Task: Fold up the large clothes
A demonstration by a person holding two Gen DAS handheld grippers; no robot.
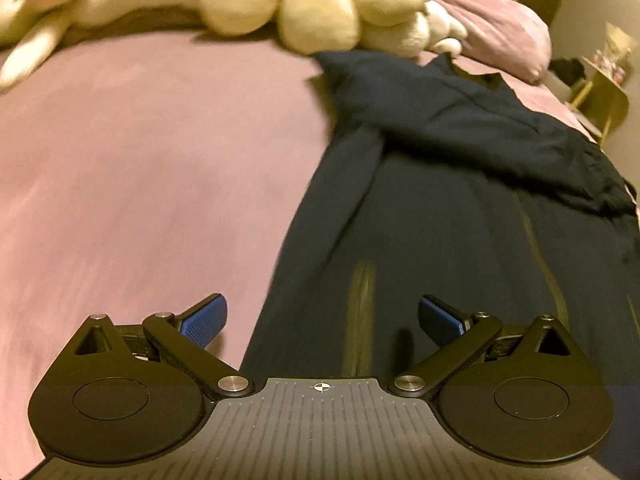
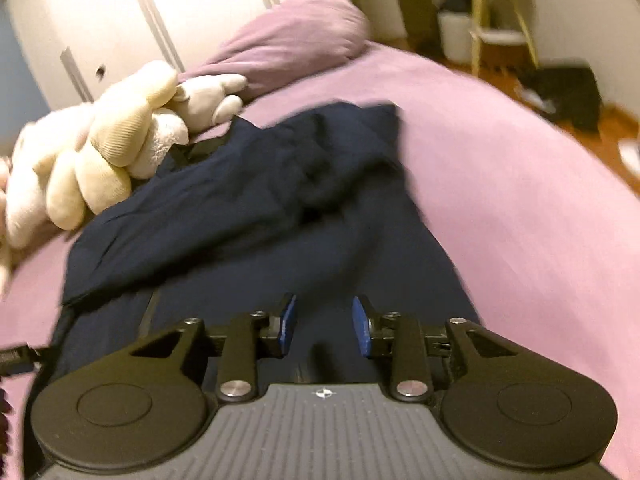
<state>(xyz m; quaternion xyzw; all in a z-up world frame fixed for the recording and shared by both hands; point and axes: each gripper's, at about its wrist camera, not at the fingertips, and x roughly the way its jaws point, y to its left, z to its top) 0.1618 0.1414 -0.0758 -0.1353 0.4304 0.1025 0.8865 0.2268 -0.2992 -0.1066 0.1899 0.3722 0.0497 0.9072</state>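
Note:
A dark navy garment (image 1: 460, 200) lies on the pink bed sheet (image 1: 140, 180), its far part folded across itself, with faint yellowish stripes near me. My left gripper (image 1: 322, 316) is wide open and empty, hovering over the garment's left edge. In the right wrist view the same garment (image 2: 260, 208) lies bunched toward the far end. My right gripper (image 2: 324, 326) is partly open and empty, just above the garment's near part.
Cream plush toys (image 1: 320, 4) lie at the head of the bed, touching the garment's far edge; they also show in the right wrist view (image 2: 108, 152). A pink pillow (image 2: 296, 36) sits behind. A yellow chair (image 2: 504, 16) and a dark bag (image 2: 568, 96) stand on the wooden floor.

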